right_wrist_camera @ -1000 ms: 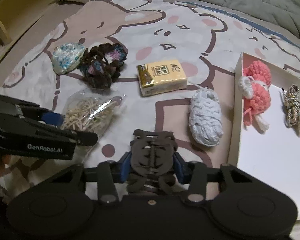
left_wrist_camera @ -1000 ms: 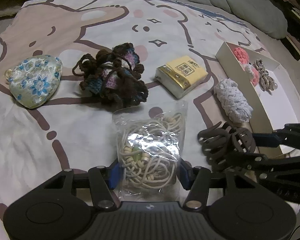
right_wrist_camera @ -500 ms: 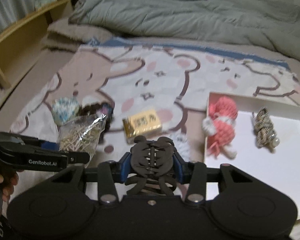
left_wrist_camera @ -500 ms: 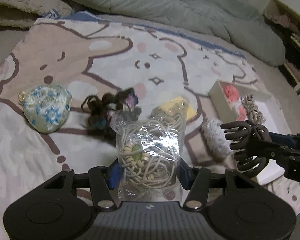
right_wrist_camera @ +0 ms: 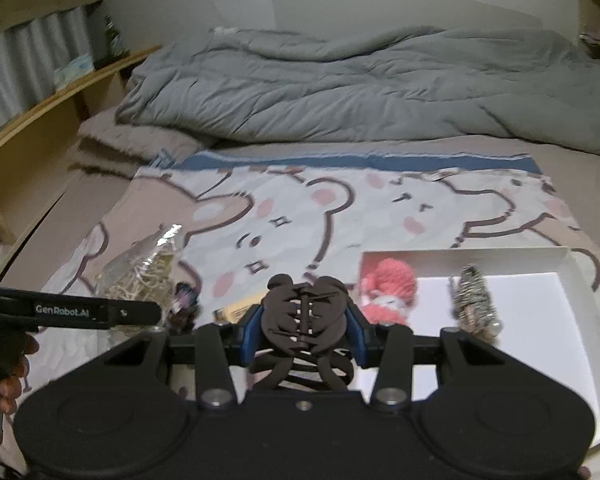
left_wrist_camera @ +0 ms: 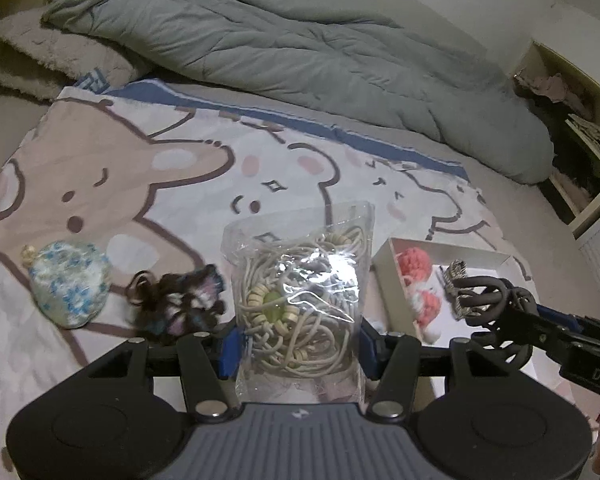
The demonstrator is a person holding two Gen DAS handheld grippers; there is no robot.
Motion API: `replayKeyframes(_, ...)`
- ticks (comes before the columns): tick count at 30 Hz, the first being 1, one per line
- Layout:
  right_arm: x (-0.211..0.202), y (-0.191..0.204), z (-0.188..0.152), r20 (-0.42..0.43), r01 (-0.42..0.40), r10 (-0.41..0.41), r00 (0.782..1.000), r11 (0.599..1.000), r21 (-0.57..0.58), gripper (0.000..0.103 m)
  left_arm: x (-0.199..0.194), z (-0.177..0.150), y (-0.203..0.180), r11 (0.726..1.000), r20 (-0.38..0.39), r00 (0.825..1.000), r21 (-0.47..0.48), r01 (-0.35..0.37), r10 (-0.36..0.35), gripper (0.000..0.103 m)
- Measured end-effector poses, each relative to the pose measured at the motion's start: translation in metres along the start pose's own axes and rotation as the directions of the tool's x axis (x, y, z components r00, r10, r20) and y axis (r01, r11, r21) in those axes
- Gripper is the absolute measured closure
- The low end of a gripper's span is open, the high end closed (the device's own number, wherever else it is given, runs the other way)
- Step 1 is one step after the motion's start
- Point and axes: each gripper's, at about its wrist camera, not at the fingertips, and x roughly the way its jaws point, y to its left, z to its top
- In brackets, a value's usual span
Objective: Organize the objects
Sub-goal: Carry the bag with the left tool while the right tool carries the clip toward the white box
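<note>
1. Left gripper point(left_wrist_camera: 298, 344): clamped on the clear bag of cords point(left_wrist_camera: 300, 300), held above the bedspread point(left_wrist_camera: 100, 168).
2. Right gripper point(right_wrist_camera: 305, 334): clamped on the brown hair claw point(right_wrist_camera: 305, 316), near the white box point(right_wrist_camera: 532, 320) at the bedspread's right edge.
3. Risk: the slick bag may slip out; the claw's prongs may snag the pink crochet piece point(right_wrist_camera: 388, 292) on release.

This is a bedroom in a home. Ahead of the left tool point(left_wrist_camera: 298, 346) lies a bed spread with a cartoon bear blanket point(left_wrist_camera: 148, 168), and beyond that a rumpled grey-green duvet point(left_wrist_camera: 292, 48) is heaped against the wall. A fleecy beige blanket point(right_wrist_camera: 128, 144) is folded at the far left. A wooden shelf point(right_wrist_camera: 56, 96) runs along the bed's left side, and cluttered open shelving point(left_wrist_camera: 580, 128) stands to the right.
</note>
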Motion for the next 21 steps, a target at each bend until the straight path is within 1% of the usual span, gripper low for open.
replayKeyframes(4, -0.008, -0.024, 0.002, 0.027, 0.032, -0.033, 0.999, 0.999, 0.031, 0.058, 0.009, 0.004, -0.023, 1.000, 0.005, 1.000, 0.018, 0.008, -0.008, 0.047)
replayKeyframes(9, -0.016, -0.056, -0.001, 0.045, 0.071, -0.075, 0.996, 0.994, 0.084, 0.058, 0.019, 0.008, -0.056, 0.998, 0.011, 0.999, 0.050, 0.035, -0.036, 0.047)
replayKeyframes(17, -0.026, -0.105, -0.009, 0.065, 0.149, -0.161, 0.985, 0.977, 0.155, 0.058, 0.042, 0.010, -0.110, 0.991, 0.006, 0.996, 0.092, 0.093, -0.094, 0.047)
replayKeyframes(21, -0.030, -0.130, -0.012, 0.067, 0.179, -0.195, 0.979, 0.966, 0.188, 0.058, 0.058, 0.011, -0.136, 0.986, -0.012, 0.990, 0.095, 0.138, -0.137, 0.047)
